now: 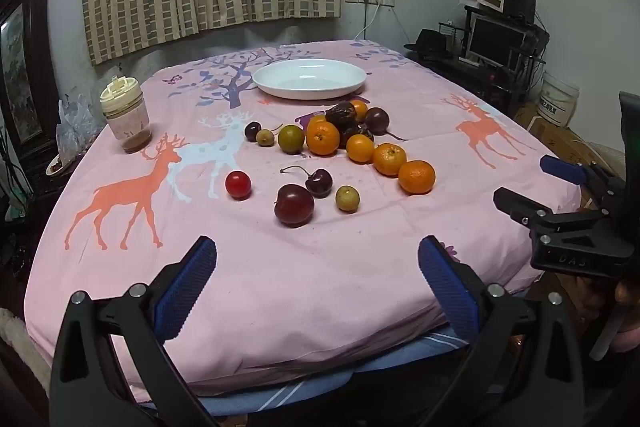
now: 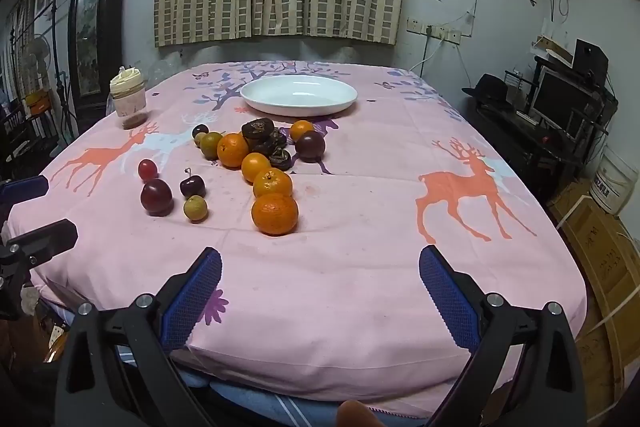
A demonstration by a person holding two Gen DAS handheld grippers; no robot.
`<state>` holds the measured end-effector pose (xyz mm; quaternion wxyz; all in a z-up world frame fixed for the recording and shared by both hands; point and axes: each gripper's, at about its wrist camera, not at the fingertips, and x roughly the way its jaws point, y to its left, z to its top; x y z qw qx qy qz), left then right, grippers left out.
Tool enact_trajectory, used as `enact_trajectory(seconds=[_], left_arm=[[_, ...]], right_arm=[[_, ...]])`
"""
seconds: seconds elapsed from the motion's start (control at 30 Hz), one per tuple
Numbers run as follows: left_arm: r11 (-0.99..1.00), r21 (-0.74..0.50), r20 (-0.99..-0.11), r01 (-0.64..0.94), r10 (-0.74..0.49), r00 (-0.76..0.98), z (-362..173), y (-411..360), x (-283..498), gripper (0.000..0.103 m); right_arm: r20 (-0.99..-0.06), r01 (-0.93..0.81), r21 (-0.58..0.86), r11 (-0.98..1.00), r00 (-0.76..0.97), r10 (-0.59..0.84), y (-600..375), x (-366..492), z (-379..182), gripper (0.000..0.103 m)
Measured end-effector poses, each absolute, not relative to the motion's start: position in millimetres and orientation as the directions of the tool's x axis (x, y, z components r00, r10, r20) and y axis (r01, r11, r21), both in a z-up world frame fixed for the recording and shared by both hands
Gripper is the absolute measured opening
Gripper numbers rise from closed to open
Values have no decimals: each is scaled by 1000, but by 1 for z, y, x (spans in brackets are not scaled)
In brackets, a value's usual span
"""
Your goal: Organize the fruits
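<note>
- Plate [image 1: 312, 79] sits empty at the worktop's [image 1: 280, 287] far side.
- Fruits [image 1: 332, 143] lie loose just this side of the plate.
- Right claw [image 2: 320, 291], released, looks nearer the front orange [image 2: 275, 213].
- Left claw [image 1: 318, 279], released, faces the plum [image 1: 294, 205].

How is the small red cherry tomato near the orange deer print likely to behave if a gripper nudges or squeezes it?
The small round red cherry tomato would probably roll: it sits alone on the pink printed tablecloth, touching nothing. Its glossy skin suggests it may slip between gripper pads. Being small and likely thin-skinned, it could bruise or split under a hard squeeze.
</note>
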<state>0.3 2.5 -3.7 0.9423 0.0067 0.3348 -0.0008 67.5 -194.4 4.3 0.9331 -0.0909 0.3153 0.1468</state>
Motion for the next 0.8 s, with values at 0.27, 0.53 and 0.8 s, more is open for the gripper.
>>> enact_trajectory(seconds=[0.27,0.53,0.8], left_arm=[[1000,12,-634,4,4,774,-3,4,-1,99],[1000,15,-634,6,5,773,-2,3,0,99],[1000,18,-635,4,9,772,-2,2,-1,99]], right_arm=[[-617,-332,-64,941,754,224,-196,67,8,99],[-614,-331,-61,942,756,226,-196,66,10,99],[-613,-331,-62,942,757,226,-197,65,10,99]])
